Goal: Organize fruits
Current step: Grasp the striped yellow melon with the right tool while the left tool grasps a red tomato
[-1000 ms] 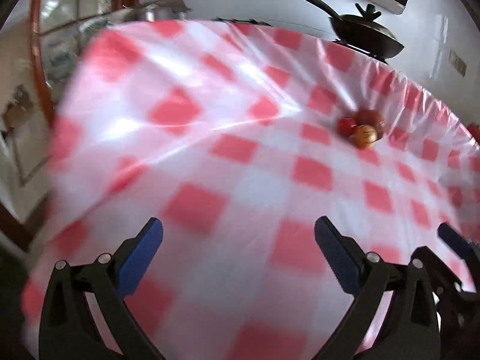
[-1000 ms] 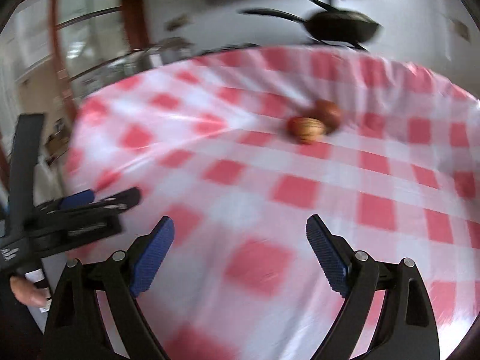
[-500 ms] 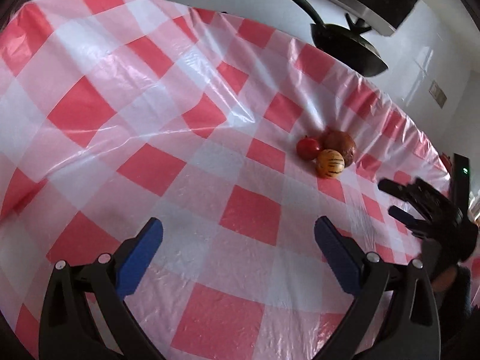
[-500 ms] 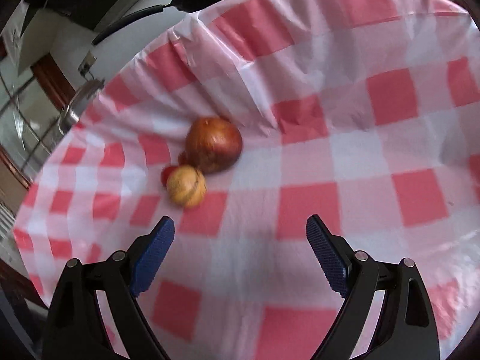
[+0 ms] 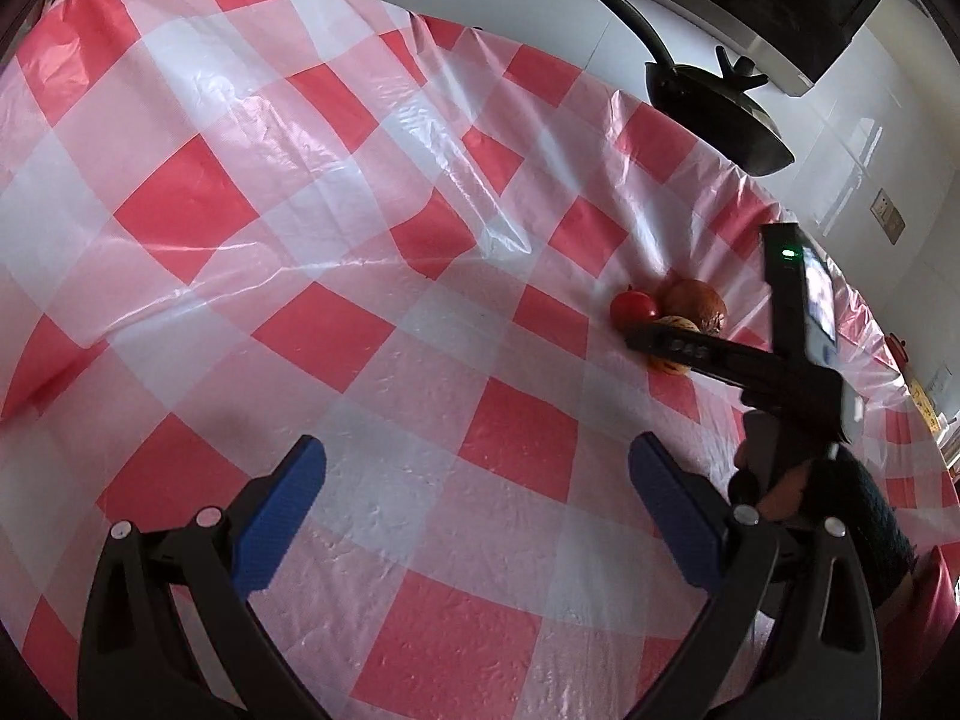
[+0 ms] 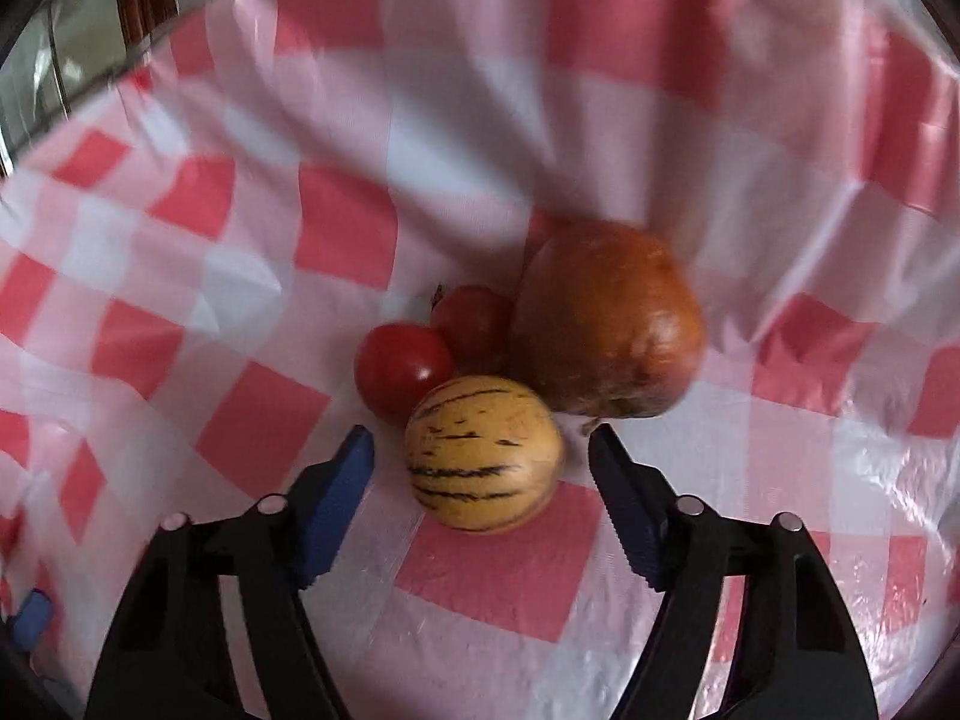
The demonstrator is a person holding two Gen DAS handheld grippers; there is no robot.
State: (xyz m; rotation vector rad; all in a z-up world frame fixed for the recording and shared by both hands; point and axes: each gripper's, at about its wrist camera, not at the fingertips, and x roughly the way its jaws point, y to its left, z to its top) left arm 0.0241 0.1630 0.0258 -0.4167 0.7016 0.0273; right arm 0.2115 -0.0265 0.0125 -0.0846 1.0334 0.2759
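between our right gripper fingers now sits the striped yellow fruit, where half a second ago only cloth lay; the jaws are closing around it, pads not yet touching. just beyond it we see two red tomatoes and a big brown fruit, all huddled on the checked tablecloth. our left gripper hangs wide open, empty. farther off, a black pan.

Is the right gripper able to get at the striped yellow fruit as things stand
Probably yes. The right gripper has the striped yellow fruit between its closing jaws, with small gaps either side. The red tomato and brown fruit crowd it only from behind.
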